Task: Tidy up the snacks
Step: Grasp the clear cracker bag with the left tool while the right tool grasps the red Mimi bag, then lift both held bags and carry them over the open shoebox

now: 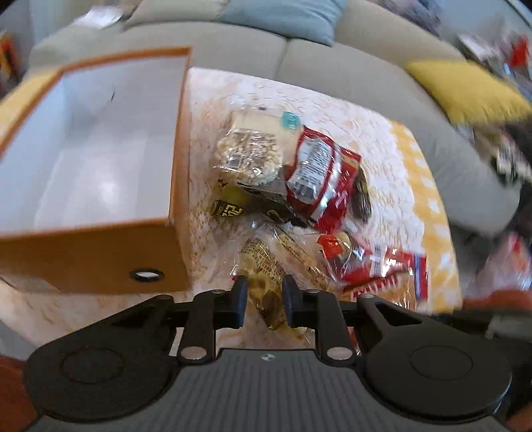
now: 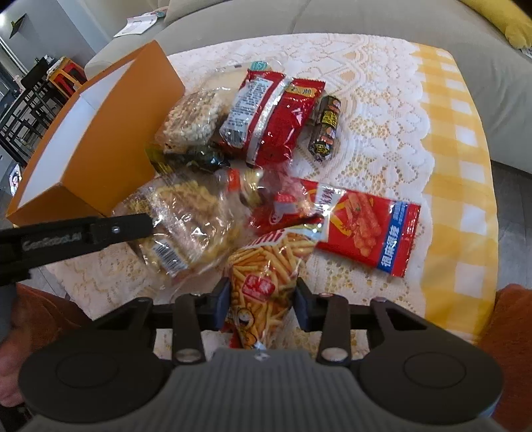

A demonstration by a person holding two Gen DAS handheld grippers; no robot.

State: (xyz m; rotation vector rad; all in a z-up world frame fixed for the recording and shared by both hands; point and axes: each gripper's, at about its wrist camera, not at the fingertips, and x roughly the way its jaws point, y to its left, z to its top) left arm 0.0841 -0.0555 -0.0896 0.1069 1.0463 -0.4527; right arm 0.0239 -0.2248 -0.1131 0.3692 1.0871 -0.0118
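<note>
An orange box with a white, bare inside stands at the left on the lace tablecloth. Beside it lies a heap of snack packets. My left gripper is shut on a clear bag of yellow twisted snacks; in the right wrist view its finger comes in from the left onto that clear bag. My right gripper is shut on an orange bag of fries-shaped sticks, which stands between its pads at the near edge of the heap.
Farther back lie a big red bag, a clear pack of puffed grains, a dark sausage, a dark green packet and a flat red packet. A grey sofa with a yellow cushion runs behind the table.
</note>
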